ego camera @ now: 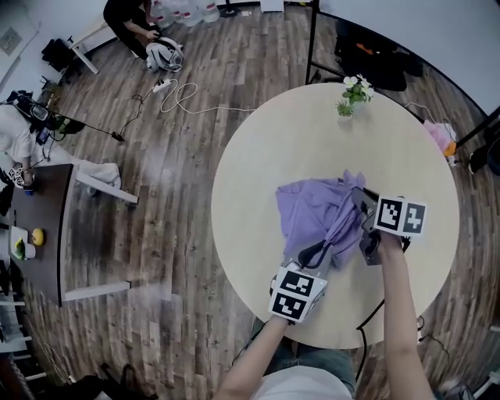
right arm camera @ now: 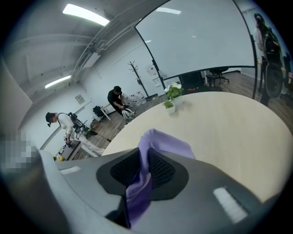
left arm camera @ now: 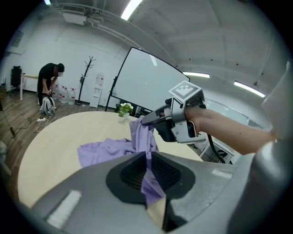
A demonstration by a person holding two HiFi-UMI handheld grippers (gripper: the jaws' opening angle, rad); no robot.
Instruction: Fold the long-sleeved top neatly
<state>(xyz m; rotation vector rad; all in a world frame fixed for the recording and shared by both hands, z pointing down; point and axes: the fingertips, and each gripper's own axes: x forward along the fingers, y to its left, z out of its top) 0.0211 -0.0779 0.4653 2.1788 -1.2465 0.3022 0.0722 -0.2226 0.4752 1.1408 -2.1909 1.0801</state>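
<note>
top: lilac long-sleeved fabric top (ego camera: 306, 205), crumpled on the near right part of the table; one portion spread flat toward the left, two gathered strands raised off the surface, one into each gripper.
left gripper (ego camera: 316, 251): at the near edge of the heap, marker cube toward the table rim; ribbed pads pressed onto a narrow bunched strip of the top, cloth rising out ahead of the jaws and hanging behind them.
right gripper (ego camera: 357, 195): at the right side of the heap, marker cube facing up; jaws narrowed onto a twisted fold of the top, purple cloth pinched between the dark pads.
spacing: grippers near each other, not touching, joined by a lifted span of fabric.
table: round pale beige tabletop (ego camera: 258, 141), bare around the garment.
plant: small potted plant with white flowers (ego camera: 353, 94), upright near the far edge, well apart from the top.
floor: grey-brown wood-plank floor (ego camera: 172, 156), white cable (ego camera: 181, 95) looped on it.
background: person in black clothes (ego camera: 129, 19), crouched far off at the upper left.
</note>
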